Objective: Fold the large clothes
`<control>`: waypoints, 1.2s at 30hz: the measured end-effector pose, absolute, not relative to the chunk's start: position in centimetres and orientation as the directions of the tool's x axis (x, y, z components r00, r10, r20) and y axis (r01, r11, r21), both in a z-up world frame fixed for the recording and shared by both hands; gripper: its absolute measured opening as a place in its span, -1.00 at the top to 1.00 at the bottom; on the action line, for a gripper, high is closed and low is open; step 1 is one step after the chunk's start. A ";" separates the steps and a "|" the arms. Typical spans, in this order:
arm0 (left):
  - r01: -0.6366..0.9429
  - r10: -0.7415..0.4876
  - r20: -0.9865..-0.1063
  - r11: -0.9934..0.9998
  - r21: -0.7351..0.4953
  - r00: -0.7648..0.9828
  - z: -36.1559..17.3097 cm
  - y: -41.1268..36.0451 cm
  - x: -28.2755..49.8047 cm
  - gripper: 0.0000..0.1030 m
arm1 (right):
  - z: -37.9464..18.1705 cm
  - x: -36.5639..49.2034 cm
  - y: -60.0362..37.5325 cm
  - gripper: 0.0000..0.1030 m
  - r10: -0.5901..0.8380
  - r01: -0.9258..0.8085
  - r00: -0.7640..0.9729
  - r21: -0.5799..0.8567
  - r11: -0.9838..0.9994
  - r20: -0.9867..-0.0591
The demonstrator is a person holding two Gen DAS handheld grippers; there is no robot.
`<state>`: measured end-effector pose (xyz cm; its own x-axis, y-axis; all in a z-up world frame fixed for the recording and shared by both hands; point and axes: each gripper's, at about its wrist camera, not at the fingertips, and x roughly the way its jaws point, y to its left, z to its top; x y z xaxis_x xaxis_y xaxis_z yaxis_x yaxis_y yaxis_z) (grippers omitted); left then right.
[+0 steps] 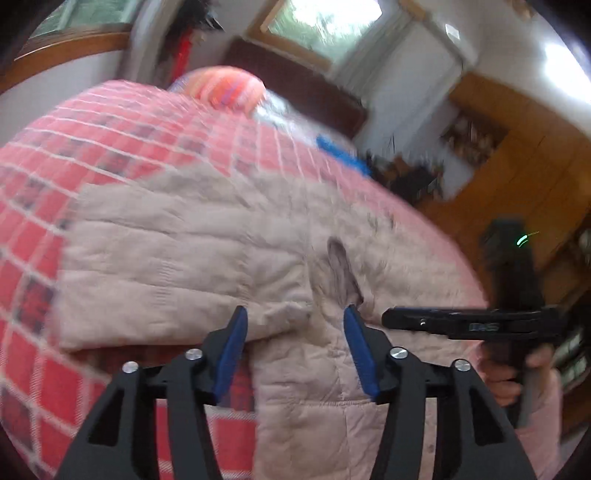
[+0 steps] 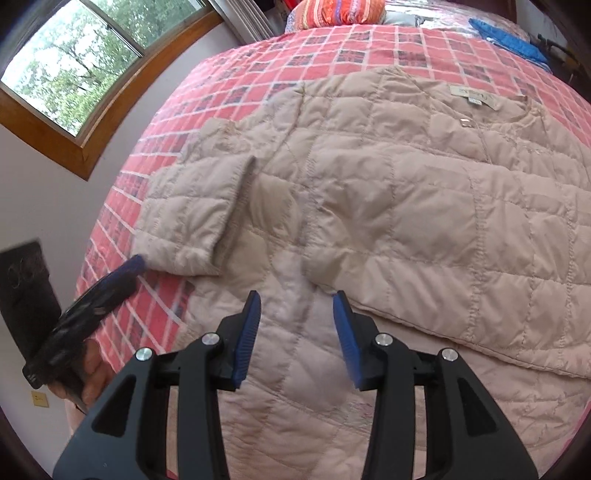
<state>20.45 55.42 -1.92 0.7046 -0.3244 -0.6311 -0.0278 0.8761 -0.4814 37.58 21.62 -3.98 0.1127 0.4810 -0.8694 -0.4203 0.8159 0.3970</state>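
A beige quilted jacket [image 2: 406, 192] lies spread on a bed with a red checked cover [image 2: 258, 55]. Its collar label [image 2: 469, 92] points toward the far side, and one sleeve [image 2: 192, 206] is folded in over the body. My right gripper [image 2: 295, 299] hovers open above the jacket's lower middle, with nothing between its blue pads. My left gripper [image 1: 295, 314] is also open, over a rumpled edge of the jacket [image 1: 184, 251]. In the right wrist view the left gripper [image 2: 136, 264] is blurred, with its tip beside the sleeve cuff. The right gripper [image 1: 386, 319] appears side-on in the left wrist view.
An orange striped pillow [image 2: 340, 11] and a blue cloth [image 2: 517, 40] lie at the bed's far end. A wood-framed window [image 2: 74, 62] is on the left wall. A wooden cabinet [image 1: 517, 147] stands beyond the bed. A hand [image 1: 509, 380] holds the right gripper's handle.
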 end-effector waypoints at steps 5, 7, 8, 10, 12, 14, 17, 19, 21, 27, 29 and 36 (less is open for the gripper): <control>-0.370 0.067 -0.730 0.891 -0.263 0.680 -2.3 62.1 19.6 -0.14 | -3.5 37.7 24.4 0.19 0.561 -0.433 0.054 0.487 0.758 -0.826; -0.404 0.049 -0.760 0.869 -0.288 0.648 -3.7 63.7 20.0 -0.13 | -3.5 37.7 26.0 0.18 0.573 -0.447 0.035 0.500 0.742 -0.819; -0.399 -0.020 -0.766 0.845 -0.357 0.643 -4.8 64.6 20.2 -0.13 | -3.6 37.8 27.0 0.15 0.572 -0.452 0.029 0.499 0.739 -0.820; -0.376 -0.135 -0.744 0.795 -0.475 0.654 -6.2 65.2 20.3 -0.13 | -4.0 38.0 28.6 0.11 0.563 -0.449 0.022 0.495 0.744 -0.826; -0.394 -0.162 -0.737 0.759 -0.518 0.657 -7.2 65.5 20.5 -0.13 | -4.8 38.4 29.7 0.11 0.549 -0.435 0.015 0.489 0.756 -0.835; -0.404 -0.160 -0.738 0.751 -0.522 0.656 -7.8 65.6 20.7 -0.10 | -6.1 38.9 30.6 0.11 0.537 -0.412 0.004 0.488 0.770 -0.844; -0.419 -0.122 -0.751 0.767 -0.486 0.648 -7.8 64.9 21.0 0.44 | -7.8 39.4 31.2 0.42 0.539 -0.381 -0.025 0.507 0.773 -0.842; -0.422 -0.124 -0.753 0.764 -0.489 0.646 -7.7 64.6 20.9 0.88 | -8.3 39.6 31.1 0.59 0.539 -0.380 -0.028 0.508 0.773 -0.842; -0.433 -0.122 -0.751 0.753 -0.496 0.649 -7.6 64.6 20.7 0.98 | -8.3 39.7 30.7 0.68 0.547 -0.381 -0.025 0.514 0.769 -0.837; -0.397 -0.133 -0.716 0.756 -0.520 0.686 -5.8 63.8 20.6 1.00 | -6.4 39.6 28.7 0.78 0.557 -0.400 0.019 0.505 0.765 -0.830; -0.365 -0.143 -0.697 0.769 -0.525 0.702 -4.6 63.0 20.8 1.00 | -5.1 39.5 27.7 0.80 0.567 -0.407 0.039 0.506 0.761 -0.823; -0.235 -0.205 -0.641 0.814 -0.531 0.740 -0.7 57.5 22.3 1.00 | 0.3 39.6 21.1 0.84 0.577 -0.419 0.165 0.473 0.775 -0.800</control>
